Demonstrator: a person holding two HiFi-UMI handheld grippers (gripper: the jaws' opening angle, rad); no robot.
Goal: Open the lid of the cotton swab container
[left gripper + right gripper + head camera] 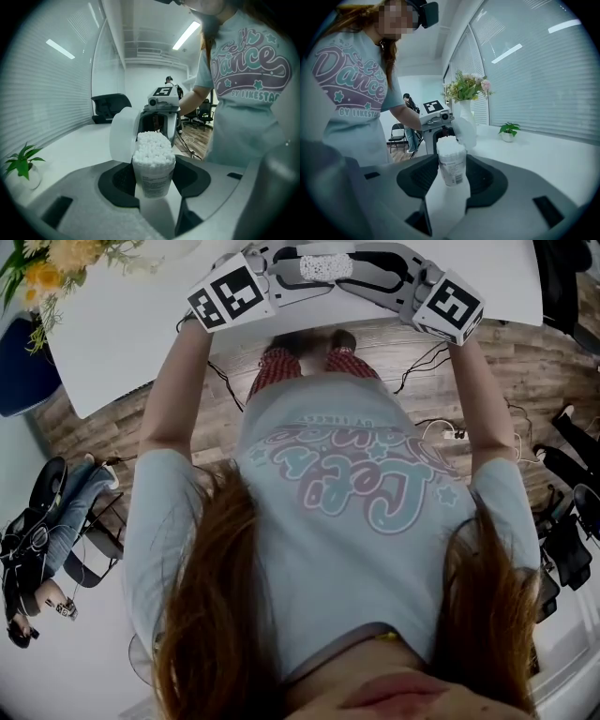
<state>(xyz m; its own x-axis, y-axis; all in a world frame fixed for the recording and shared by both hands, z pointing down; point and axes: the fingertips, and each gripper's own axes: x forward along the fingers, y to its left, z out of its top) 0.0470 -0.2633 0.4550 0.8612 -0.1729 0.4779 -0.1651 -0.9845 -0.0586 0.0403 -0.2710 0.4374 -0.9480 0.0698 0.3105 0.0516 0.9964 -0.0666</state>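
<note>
One cotton swab container (153, 182) is present, held over the white counter (122, 334) between two opposed grippers. The fingers of the left gripper (152, 172) and of the right gripper (452, 169) are clenched on its body. Its single lid (123, 136) stands hinged open, exposing the packed swabs (153, 145). Each gripper blocks the view behind the container. One flower arrangement (465, 88) and one potted plant (508, 129) stand on the counter.

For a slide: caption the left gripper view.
Left tongs grip the cotton swab container, lid flipped open, swabs exposed; right tongs beyond.

White table (112, 343) with a flower vase (465, 117) and a small potted plant (508, 131) on it.
</note>
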